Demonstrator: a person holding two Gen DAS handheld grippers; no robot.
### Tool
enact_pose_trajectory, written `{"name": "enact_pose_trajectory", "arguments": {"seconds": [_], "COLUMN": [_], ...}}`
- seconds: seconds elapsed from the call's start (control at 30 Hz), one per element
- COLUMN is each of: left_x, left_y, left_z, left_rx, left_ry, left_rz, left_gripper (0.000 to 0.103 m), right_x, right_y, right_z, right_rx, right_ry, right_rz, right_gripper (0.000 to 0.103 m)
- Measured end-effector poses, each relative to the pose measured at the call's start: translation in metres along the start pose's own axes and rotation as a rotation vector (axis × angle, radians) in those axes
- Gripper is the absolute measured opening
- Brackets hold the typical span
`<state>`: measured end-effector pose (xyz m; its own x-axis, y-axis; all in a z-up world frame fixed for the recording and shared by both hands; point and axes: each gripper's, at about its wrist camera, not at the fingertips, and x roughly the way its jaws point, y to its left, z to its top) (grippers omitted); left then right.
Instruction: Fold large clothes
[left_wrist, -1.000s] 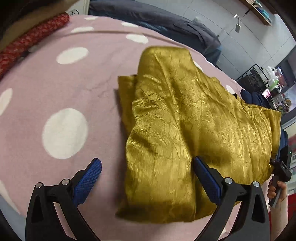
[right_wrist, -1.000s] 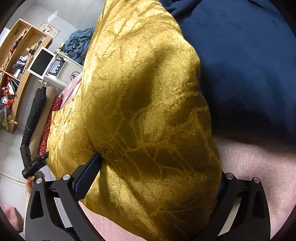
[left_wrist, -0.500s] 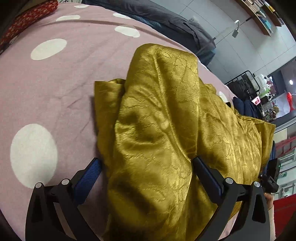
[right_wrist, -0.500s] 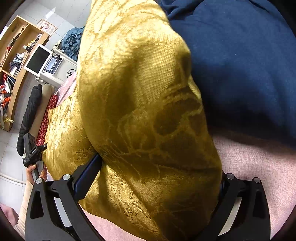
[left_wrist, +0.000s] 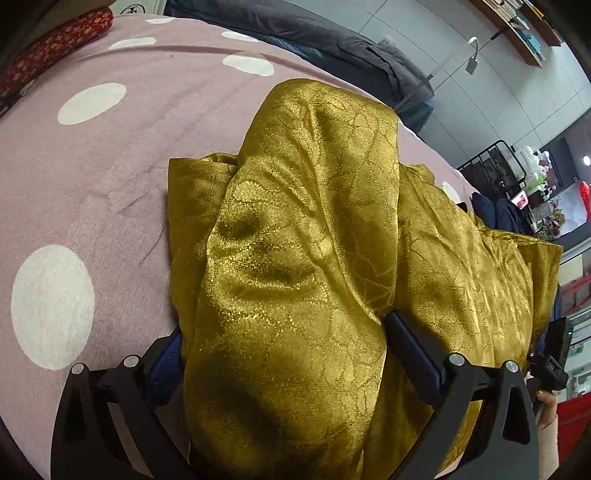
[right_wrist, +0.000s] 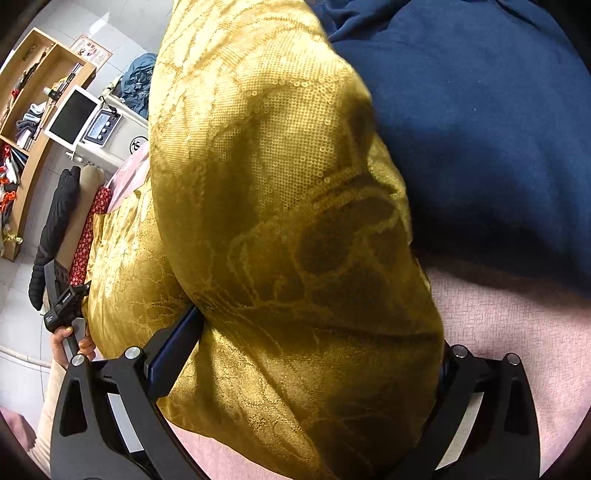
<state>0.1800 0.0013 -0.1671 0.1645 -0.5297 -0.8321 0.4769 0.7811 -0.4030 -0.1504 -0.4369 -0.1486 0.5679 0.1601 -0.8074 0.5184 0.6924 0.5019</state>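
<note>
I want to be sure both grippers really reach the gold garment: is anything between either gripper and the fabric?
Nothing visible. The gold garment bulges directly between the fingers of the left gripper and of the right gripper. The navy garment lies beside it, not between.

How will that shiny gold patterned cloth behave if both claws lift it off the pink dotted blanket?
The shiny gold patterned cloth will probably flop and sag, since it already bulges in soft folds between the left claw fingers. Its satin sheen suggests that it may slip. The bulk bunched in the right claw hints at some weight.
</note>
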Motion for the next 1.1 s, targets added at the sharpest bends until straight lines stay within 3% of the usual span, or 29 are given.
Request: {"name": "enact_pose_trajectory", "arguments": {"seconds": [0.07, 0.13, 0.23, 0.3, 0.33, 0.37, 0.43, 0.5, 0.7, 0.8, 0.87, 0.93, 1.03, 1.1], "left_x": [-0.001, -0.004, -0.015, -0.021, -0.025, -0.028, -0.036, -0.048, -0.098, -0.119, -0.126, -0.131, -0.136, -0.144], "left_y": [-0.005, -0.01, -0.022, -0.034, -0.04, -0.045, -0.052, -0.058, -0.077, -0.102, -0.124, -0.142, -0.156, -0.166], "left_z": [-0.003, -0.006, -0.01, -0.013, -0.014, -0.015, -0.018, -0.021, -0.039, -0.056, -0.069, -0.079, -0.075, -0.066], "left_rx": [0.004, -0.002, 0.012, 0.046, 0.058, 0.067, 0.073, 0.066, 0.066, 0.168, 0.278, 0.34, 0.334, 0.312], "left_ry": [-0.007, -0.008, -0.028, -0.043, -0.052, -0.062, -0.082, -0.114, -0.209, -0.234, -0.251, -0.26, -0.271, -0.294], "left_rz": [0.031, 0.035, 0.06, 0.093, 0.107, 0.123, 0.138, 0.123, 0.057, 0.111, 0.198, 0.238, 0.211, 0.17], "left_gripper": [0.09, 0.074, 0.053, 0.042, 0.036, 0.033, 0.024, 0.022, 0.02, 0.019, 0.02, 0.02, 0.019, 0.018], "right_x": [0.001, 0.001, -0.002, -0.007, -0.009, -0.011, -0.02, -0.032, -0.074, -0.089, -0.094, -0.098, -0.095, -0.096], "right_y": [0.003, 0.009, 0.014, 0.015, 0.015, 0.017, 0.023, 0.037, 0.065, 0.081, 0.093, 0.107, 0.121, 0.12], "right_z": [-0.001, -0.003, -0.007, -0.011, -0.013, -0.016, -0.022, -0.027, -0.047, -0.058, -0.068, -0.078, -0.088, -0.084], "right_rx": [-0.008, -0.018, 0.003, 0.034, 0.037, 0.035, 0.007, -0.062, -0.169, -0.227, -0.29, -0.385, -0.505, -0.5], "right_ry": [-0.005, -0.015, -0.021, -0.02, -0.023, -0.032, -0.057, -0.085, -0.153, -0.164, -0.162, -0.162, -0.163, -0.163], "right_rz": [-0.02, -0.056, -0.083, -0.039, -0.021, 0.005, 0.02, -0.011, 0.002, 0.003, -0.026, -0.076, -0.15, -0.136], "right_gripper": [0.098, 0.097, 0.085, 0.062, 0.056, 0.043, 0.032, 0.022, 0.018, 0.017, 0.017, 0.016, 0.015, 0.014]}}
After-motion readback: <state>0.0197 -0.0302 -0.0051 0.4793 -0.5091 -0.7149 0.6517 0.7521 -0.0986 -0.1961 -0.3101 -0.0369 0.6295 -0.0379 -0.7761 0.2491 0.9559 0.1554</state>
